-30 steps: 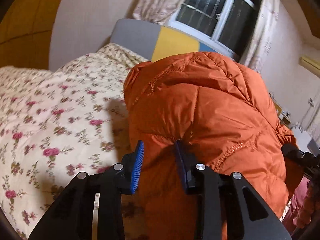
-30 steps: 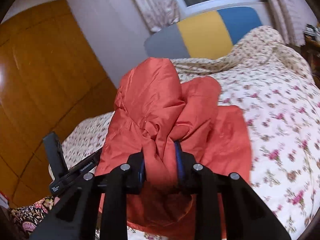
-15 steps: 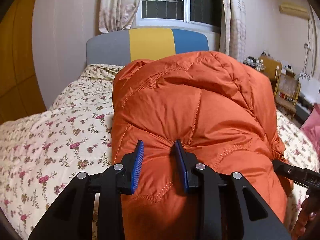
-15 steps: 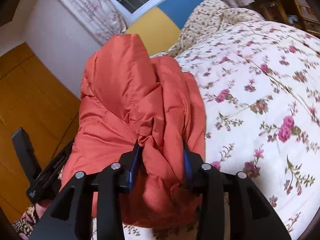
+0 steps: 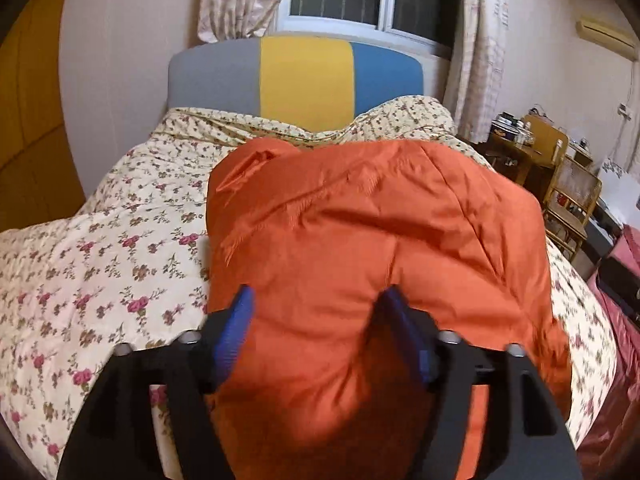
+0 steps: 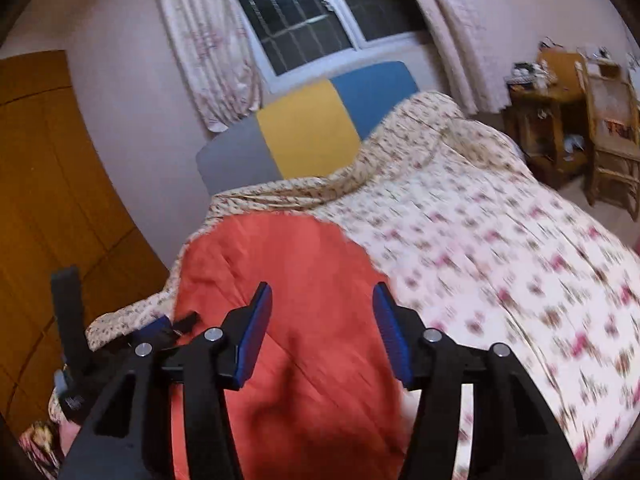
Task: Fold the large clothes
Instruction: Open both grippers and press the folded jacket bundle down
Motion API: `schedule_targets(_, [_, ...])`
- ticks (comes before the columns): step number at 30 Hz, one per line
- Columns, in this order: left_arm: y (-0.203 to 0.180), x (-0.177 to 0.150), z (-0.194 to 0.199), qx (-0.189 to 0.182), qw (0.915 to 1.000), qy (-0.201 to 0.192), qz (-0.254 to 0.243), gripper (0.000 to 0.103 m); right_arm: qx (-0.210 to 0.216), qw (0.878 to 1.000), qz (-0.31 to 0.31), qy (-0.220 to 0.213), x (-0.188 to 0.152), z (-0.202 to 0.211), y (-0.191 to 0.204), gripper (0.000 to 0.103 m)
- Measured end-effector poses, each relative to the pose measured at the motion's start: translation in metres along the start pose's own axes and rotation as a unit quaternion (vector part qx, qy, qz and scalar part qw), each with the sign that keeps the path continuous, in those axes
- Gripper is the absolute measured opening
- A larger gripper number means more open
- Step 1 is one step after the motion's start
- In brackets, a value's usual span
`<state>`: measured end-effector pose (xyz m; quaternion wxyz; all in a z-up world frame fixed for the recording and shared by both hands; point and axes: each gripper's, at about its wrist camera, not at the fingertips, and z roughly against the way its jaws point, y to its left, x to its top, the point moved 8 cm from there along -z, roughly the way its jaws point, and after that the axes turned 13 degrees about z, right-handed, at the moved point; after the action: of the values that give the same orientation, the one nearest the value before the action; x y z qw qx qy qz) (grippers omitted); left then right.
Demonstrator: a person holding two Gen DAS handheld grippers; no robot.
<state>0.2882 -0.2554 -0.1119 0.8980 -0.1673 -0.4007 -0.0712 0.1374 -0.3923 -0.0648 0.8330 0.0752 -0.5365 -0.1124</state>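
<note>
Jacket (image 5: 376, 248) lay released on the bed (image 6: 500, 240); a second earlier both grippers pinched it. Left gripper (image 5: 316, 320) and right gripper (image 6: 322, 320) were spreading, pads clear of fabric. Fold judged laid.

Both tongs (image 5: 316, 332) (image 6: 322, 332) mid-opening

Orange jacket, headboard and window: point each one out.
Orange jacket (image 5: 360, 240): left wrist view, middle of its quilted back.
Headboard (image 5: 306, 80): left wrist view, its yellow centre panel.
Window (image 6: 304, 16): right wrist view, the dark barred pane.
</note>
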Motion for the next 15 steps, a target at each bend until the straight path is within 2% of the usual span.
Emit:
schedule_targets(3, [-0.004, 0.006, -0.009, -0.001, 0.9998, 0.013, 0.015, 0.075, 0.010, 1.000, 0.015, 0.016, 0.019, -0.038, 0.023, 0.047])
schedule_targets(6, [-0.009, 0.008, -0.013, -0.004, 0.9996, 0.018, 0.022, 0.085, 0.003, 0.998, 0.042, 0.037, 0.025, -0.077, 0.035, 0.048])
schedule_targets(8, [-0.010, 0.005, -0.015, 0.001, 0.9997, 0.017, 0.019, 0.088, -0.012, 0.997, 0.059, 0.049, 0.022, -0.097, 0.033, 0.048])
schedule_targets(10, [-0.007, 0.000, -0.017, 0.002, 0.9996, 0.010, 0.025, 0.093, -0.018, 0.996, 0.062, 0.058, 0.014, -0.108, 0.029, 0.046])
schedule_targets(15, [-0.002, -0.007, -0.021, -0.005, 0.9991, -0.001, 0.042, 0.097, -0.023, 0.995, 0.072, 0.060, -0.006, -0.119, 0.017, 0.046])
